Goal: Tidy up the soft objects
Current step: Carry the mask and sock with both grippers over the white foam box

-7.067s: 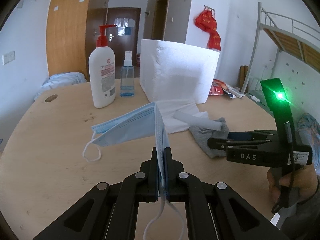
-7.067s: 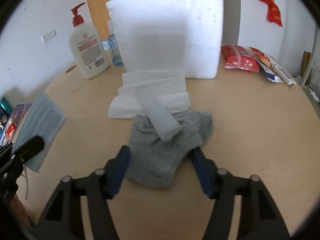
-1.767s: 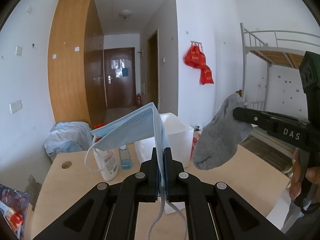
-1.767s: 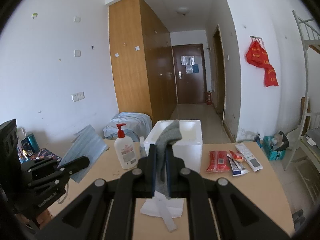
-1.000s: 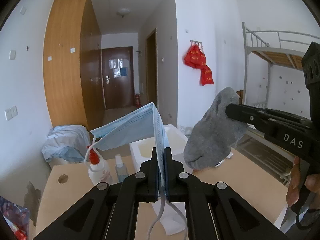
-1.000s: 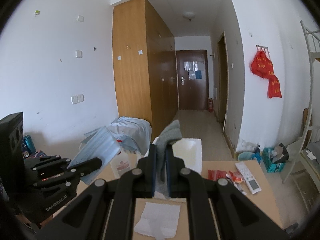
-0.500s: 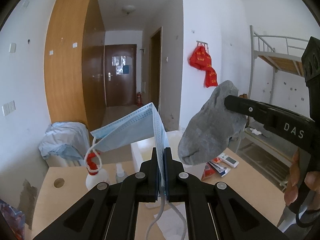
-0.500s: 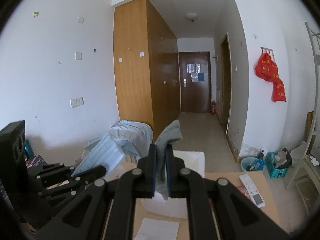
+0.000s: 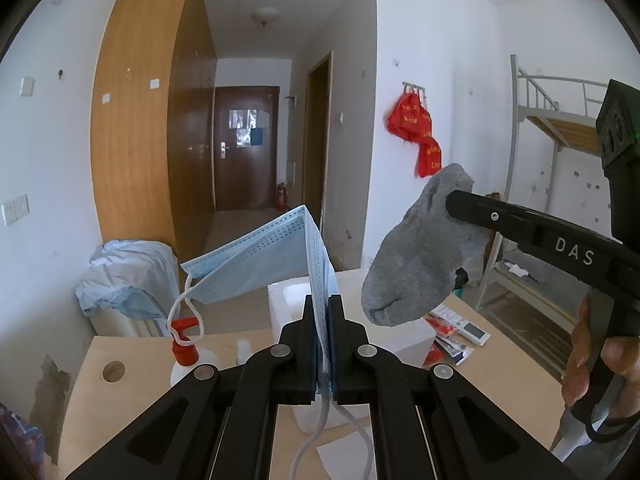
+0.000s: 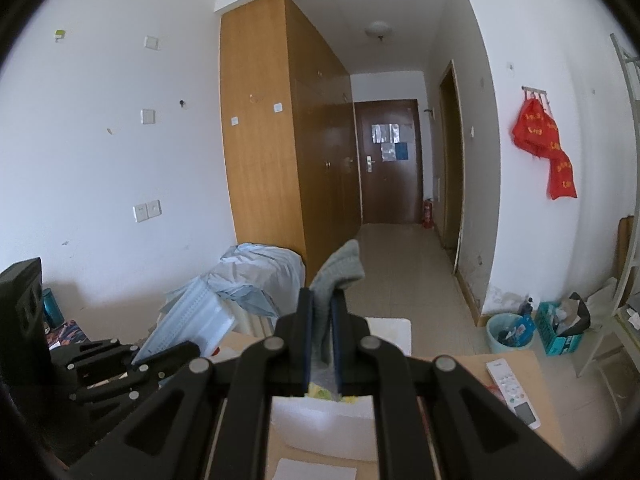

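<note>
Two wrist views, both grippers held in the air above a wooden table (image 9: 132,356). Left gripper (image 9: 324,308): jaws pressed together on a folded blue face mask (image 9: 256,260), pinched near its fold; the mask fans out up and to the left, one white ear loop dangling at its left corner, the other trailing down behind the jaws. Right gripper (image 10: 321,300): jaws pinching a grey sock (image 10: 338,276) whose top end sticks up above the fingertips; in the left wrist view the same sock (image 9: 424,256) hangs limp from the right gripper (image 9: 454,202), toe end lowest, with the person's hand (image 9: 600,360) wrapped round the handle at the right edge. Mask and sock sit close to each other but apart, neither touching the table. Below them stands a white foam box (image 9: 404,332), open top; seen from the right wrist view the box (image 10: 392,330) lies directly under the sock, w/ something yellowish inside, too hidden to identify. Left of the box: pump bottle (image 9: 186,354) w/ red head, small spray bottle beside it. Right of the box: red packets and a white remote (image 10: 514,392). White paper sheet (image 9: 340,456) lies flat on the near part of the table.
</note>
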{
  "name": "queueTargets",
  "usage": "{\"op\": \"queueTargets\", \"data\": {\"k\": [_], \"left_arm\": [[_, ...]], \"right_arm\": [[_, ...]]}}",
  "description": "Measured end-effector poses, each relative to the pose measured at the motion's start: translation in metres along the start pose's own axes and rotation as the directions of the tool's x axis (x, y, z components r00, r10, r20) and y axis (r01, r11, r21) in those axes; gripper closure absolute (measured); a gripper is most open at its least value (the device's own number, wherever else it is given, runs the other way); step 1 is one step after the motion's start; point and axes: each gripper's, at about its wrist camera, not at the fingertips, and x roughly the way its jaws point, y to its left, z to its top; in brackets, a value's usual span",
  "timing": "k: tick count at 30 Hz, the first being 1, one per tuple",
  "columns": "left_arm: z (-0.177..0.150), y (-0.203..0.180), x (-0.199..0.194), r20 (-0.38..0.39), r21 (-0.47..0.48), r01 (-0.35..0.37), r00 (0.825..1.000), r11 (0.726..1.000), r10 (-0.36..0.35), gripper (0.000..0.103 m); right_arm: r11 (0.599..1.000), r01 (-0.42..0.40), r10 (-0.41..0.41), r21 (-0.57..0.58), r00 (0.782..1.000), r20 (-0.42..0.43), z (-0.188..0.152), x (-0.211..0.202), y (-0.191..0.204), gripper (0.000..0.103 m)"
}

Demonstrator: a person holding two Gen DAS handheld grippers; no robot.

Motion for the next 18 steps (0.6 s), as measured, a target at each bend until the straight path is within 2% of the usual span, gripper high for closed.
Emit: {"op": "queueTargets", "data": {"k": [18], "left_arm": [[0.002, 0.007, 0.029, -0.027, 0.010, -0.022, 0.999, 1.000, 0.022, 0.098]], "right_arm": [[1.000, 0.005, -0.004, 0.014, 0.995, -0.095, -0.009, 0.061, -0.010, 0.092]]}}
